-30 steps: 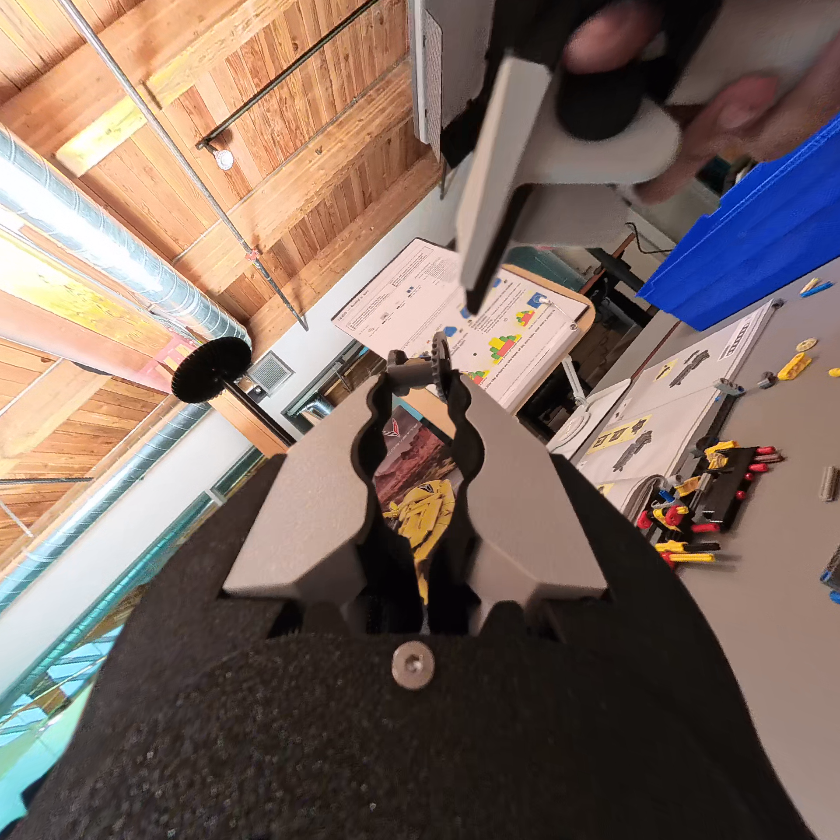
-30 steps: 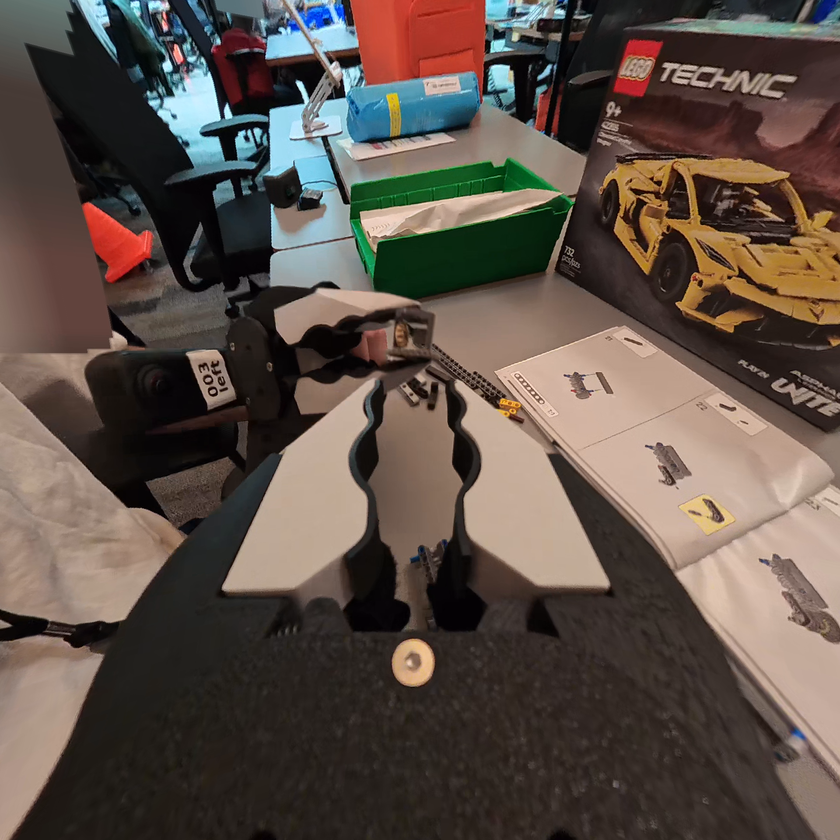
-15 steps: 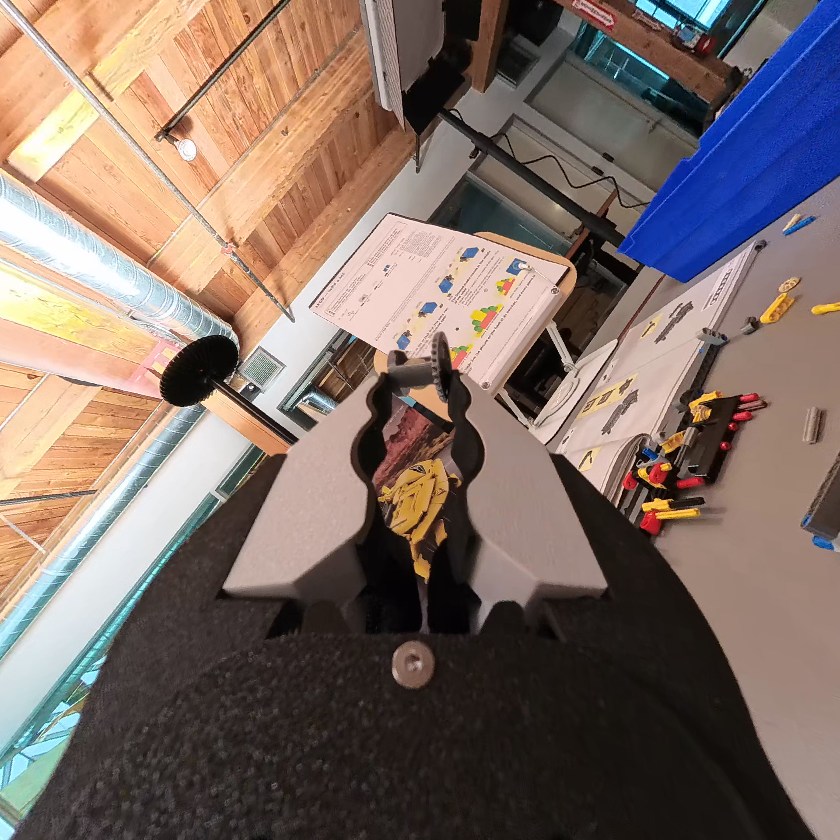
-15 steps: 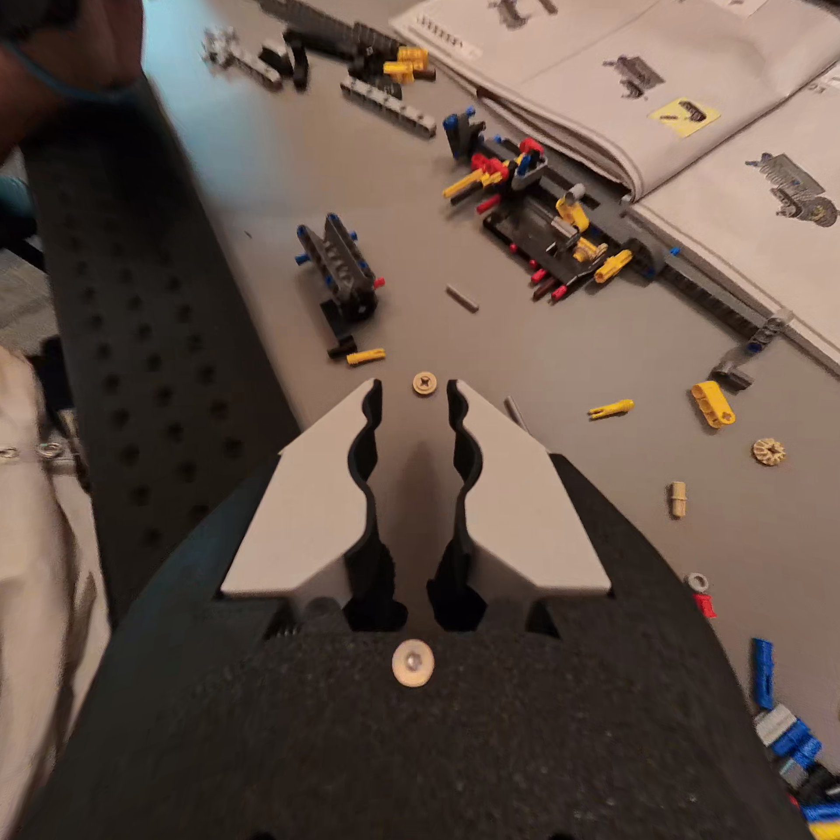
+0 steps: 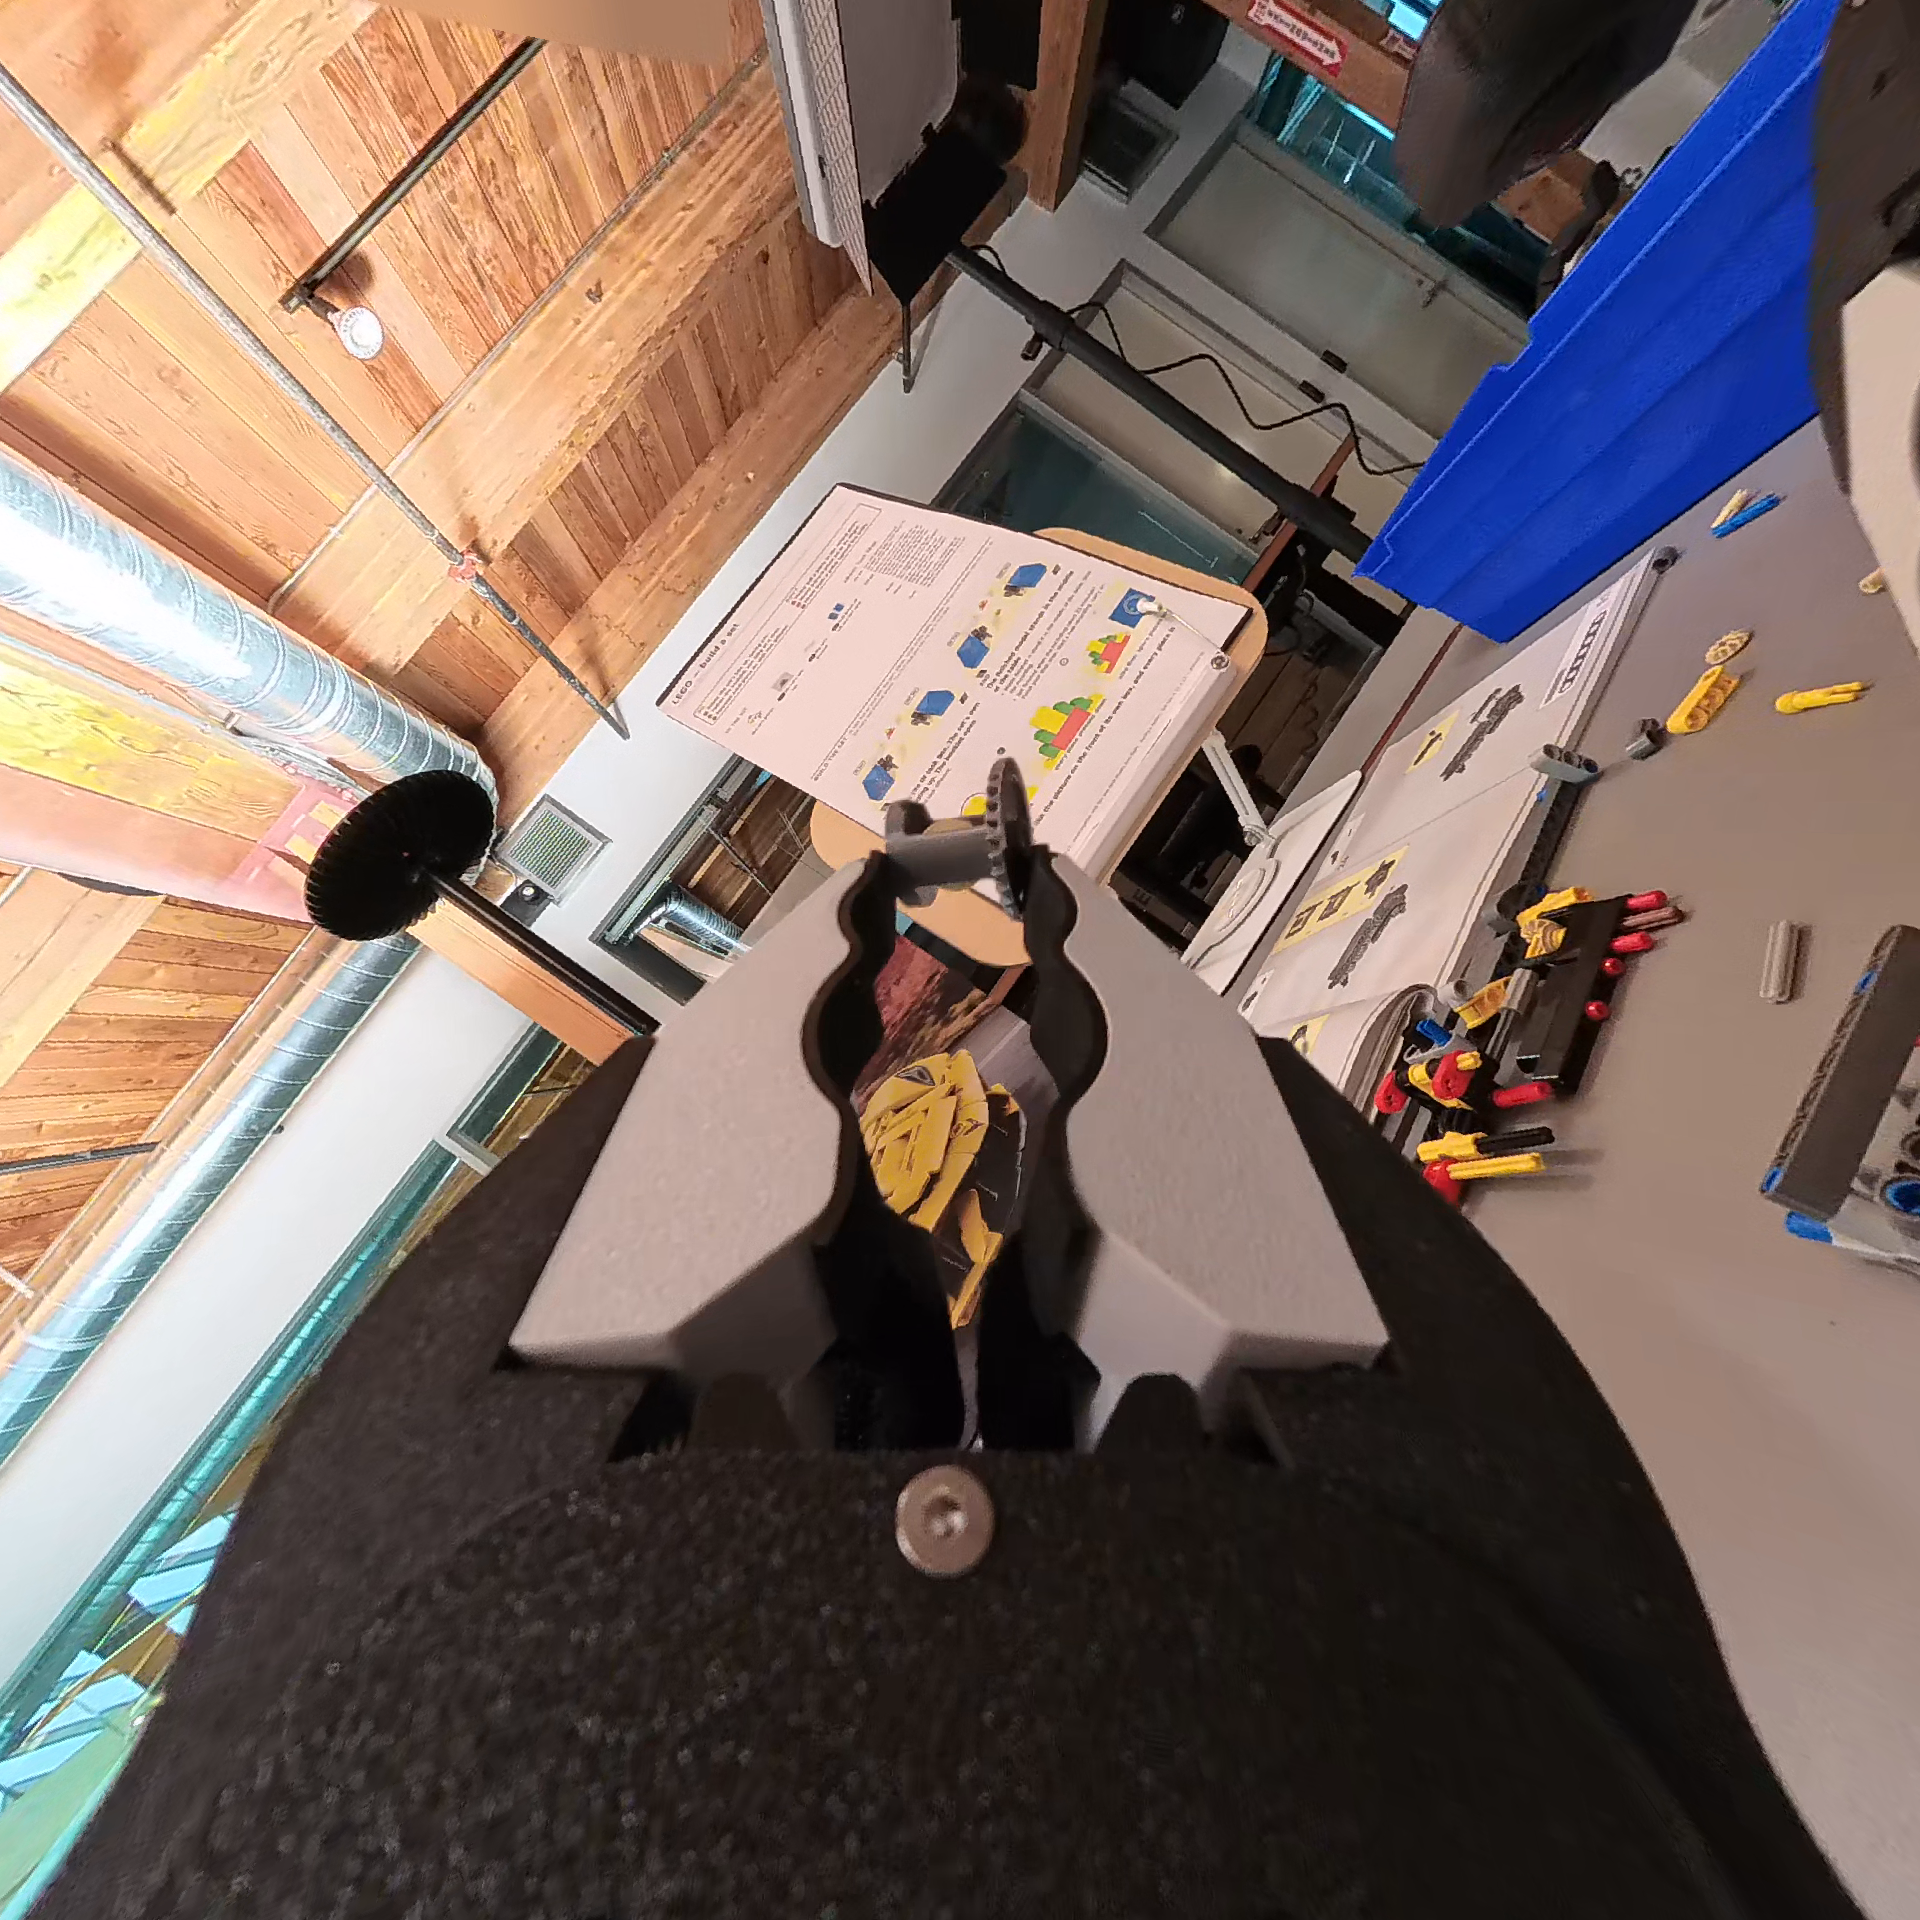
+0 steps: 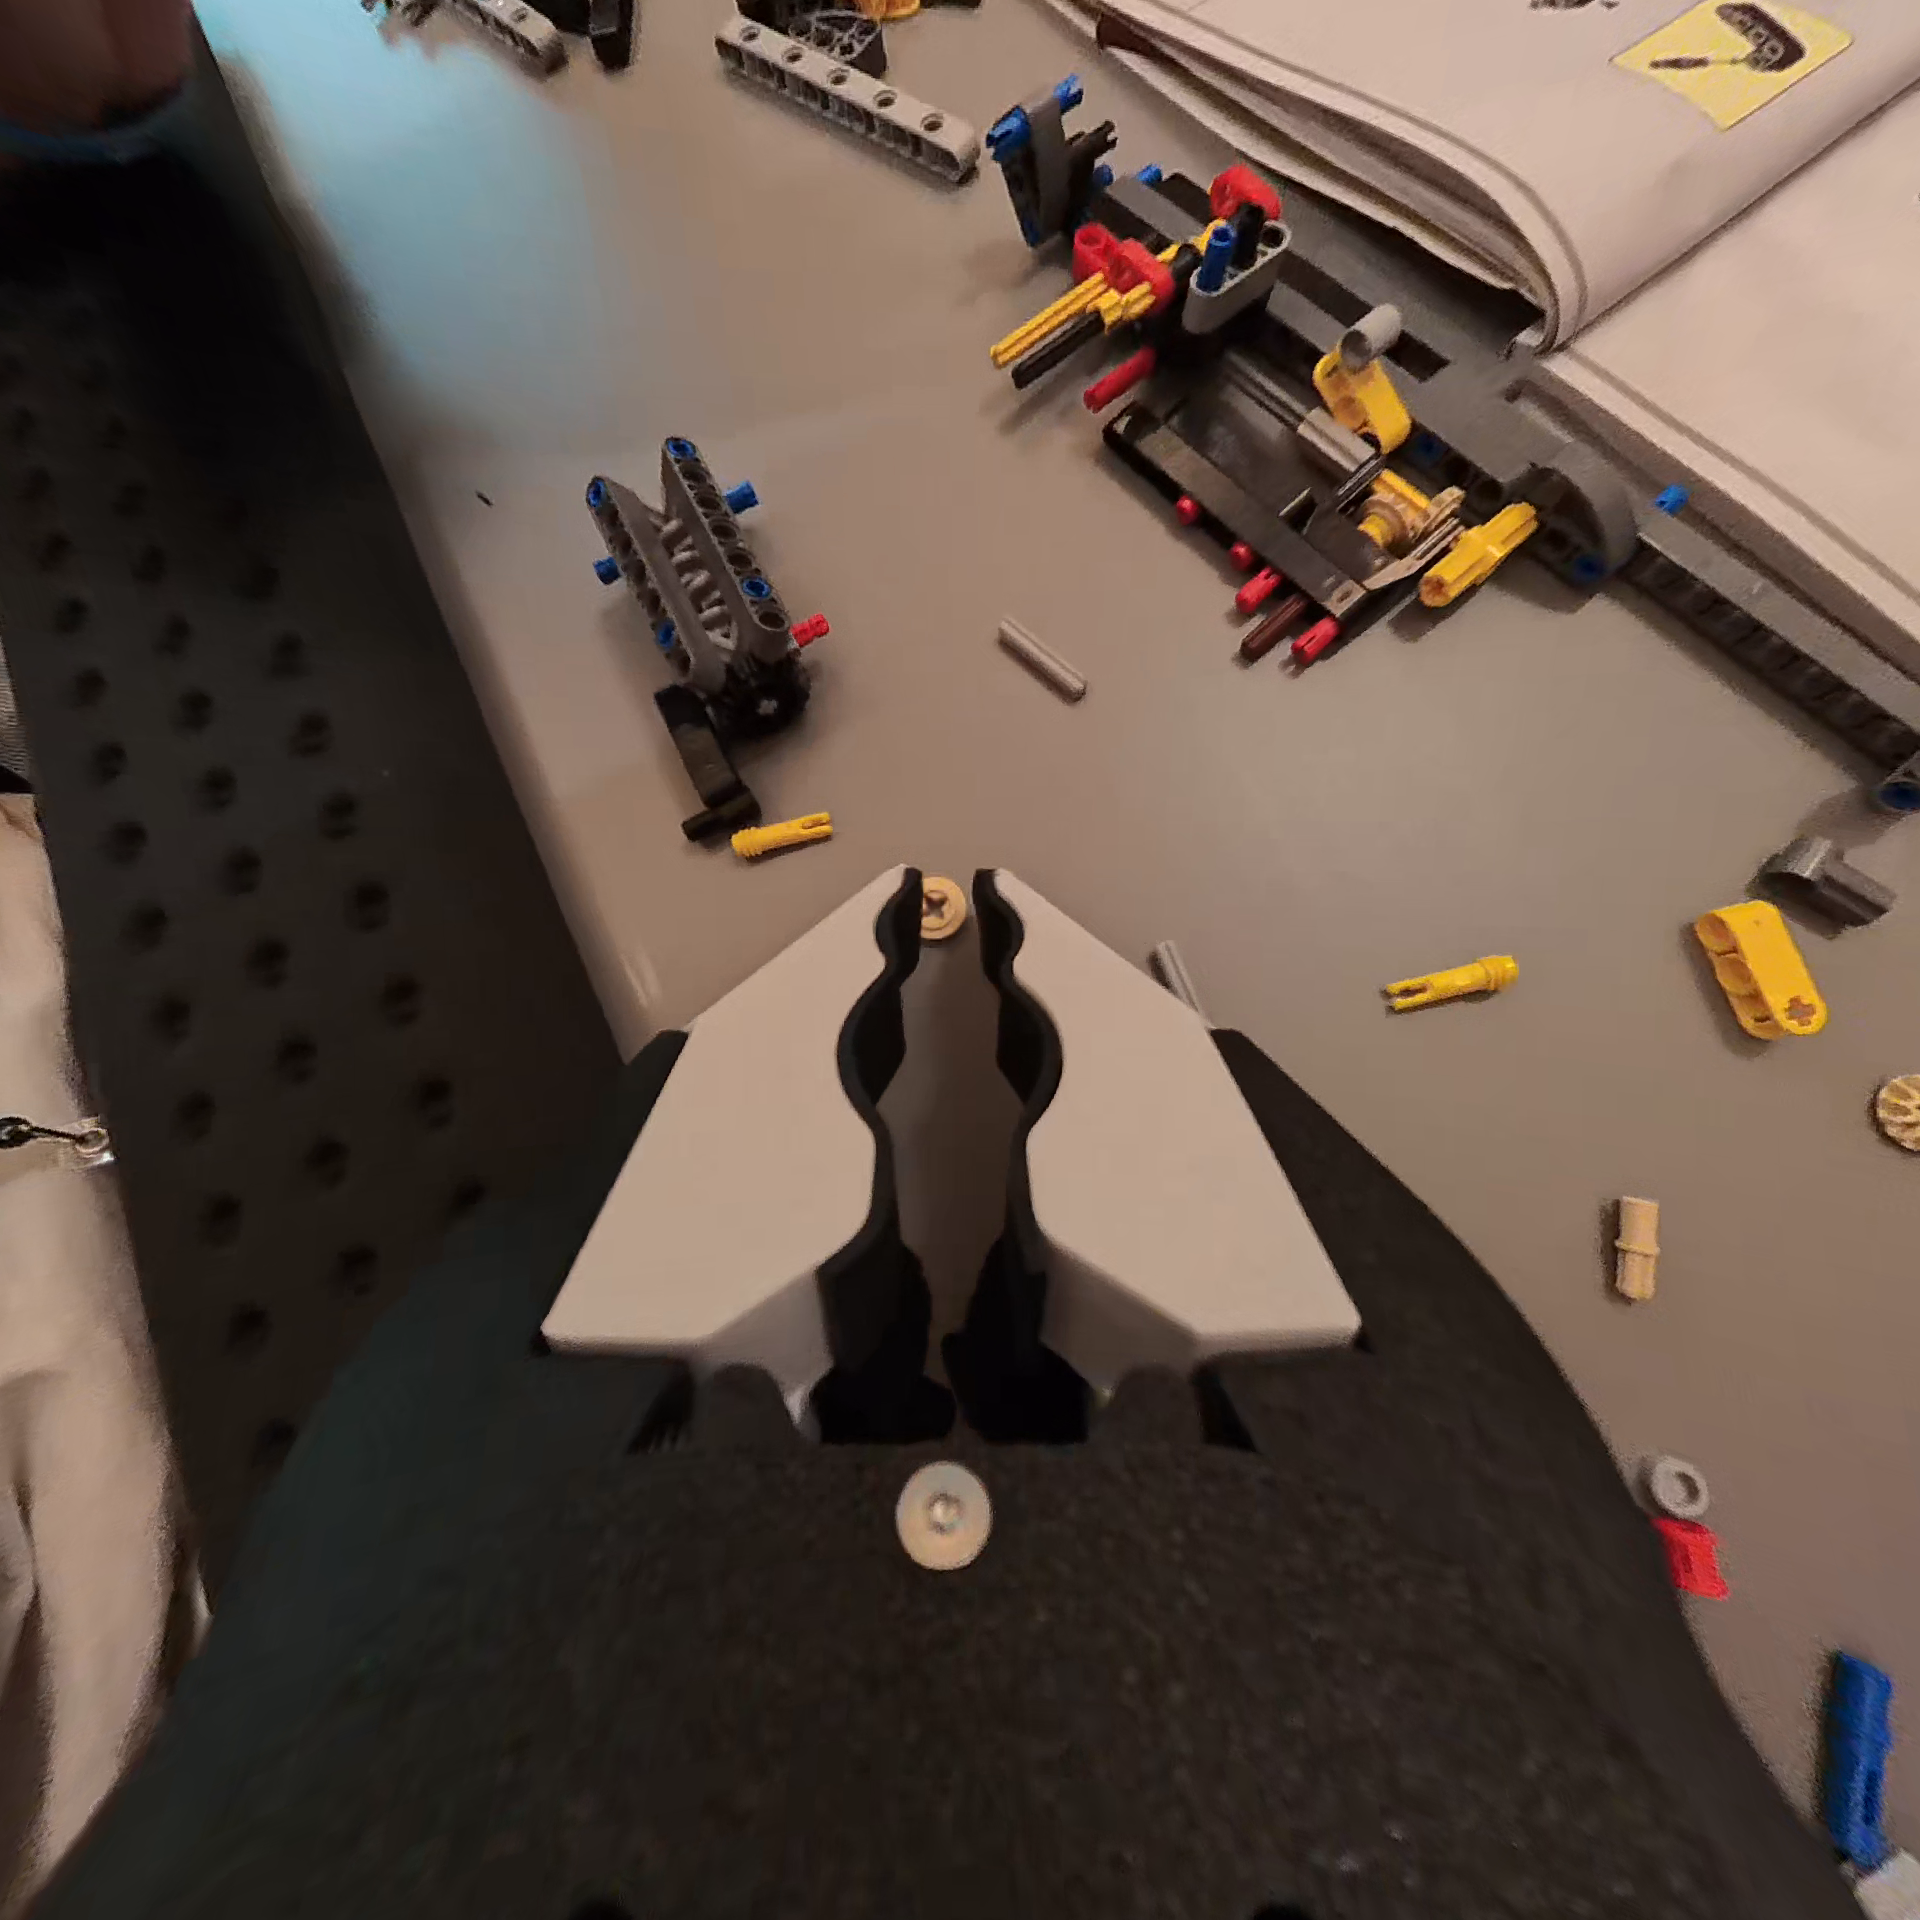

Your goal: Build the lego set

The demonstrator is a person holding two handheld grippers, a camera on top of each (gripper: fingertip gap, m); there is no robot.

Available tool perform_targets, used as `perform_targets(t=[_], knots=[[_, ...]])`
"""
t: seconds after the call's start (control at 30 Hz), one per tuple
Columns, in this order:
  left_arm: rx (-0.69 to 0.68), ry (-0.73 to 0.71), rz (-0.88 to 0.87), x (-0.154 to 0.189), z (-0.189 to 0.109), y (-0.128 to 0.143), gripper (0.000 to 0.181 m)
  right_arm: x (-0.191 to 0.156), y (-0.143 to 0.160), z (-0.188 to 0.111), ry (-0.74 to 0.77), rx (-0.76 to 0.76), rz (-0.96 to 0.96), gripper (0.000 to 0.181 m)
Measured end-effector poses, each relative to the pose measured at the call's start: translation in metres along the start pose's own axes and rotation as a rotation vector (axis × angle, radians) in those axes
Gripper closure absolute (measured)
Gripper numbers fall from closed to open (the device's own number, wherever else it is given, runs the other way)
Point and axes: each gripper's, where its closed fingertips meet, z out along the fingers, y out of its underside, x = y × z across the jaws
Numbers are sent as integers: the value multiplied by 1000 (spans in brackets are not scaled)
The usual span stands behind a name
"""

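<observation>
Right claw (image 6: 945, 883) part-open, empty, tan disc (image 6: 941, 908) flat between its tips (left claw (image 5: 951, 868) grips dark gear piece (image 5: 961, 844)).

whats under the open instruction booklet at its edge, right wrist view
A long dark grey beam lies along the open instruction booklet's edge on the grey table. The folded pages cover whatever lies further beneath, so nothing more can be told.
</observation>
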Motion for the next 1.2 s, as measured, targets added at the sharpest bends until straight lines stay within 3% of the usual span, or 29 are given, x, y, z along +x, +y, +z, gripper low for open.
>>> perform_targets(t=[0.6, 0.83, 1.2], knots=[[5, 24, 9, 5, -1, -2, 158, -5, 8, 3, 52, -65, -167, 174], [8, 28, 14, 6, -1, -3, 158, -10, 15, -1, -60, -90, -120, 164], [8, 35, 18, 8, -1, -2, 158, -13, 13, 4, -68, -117, -189, 169]])
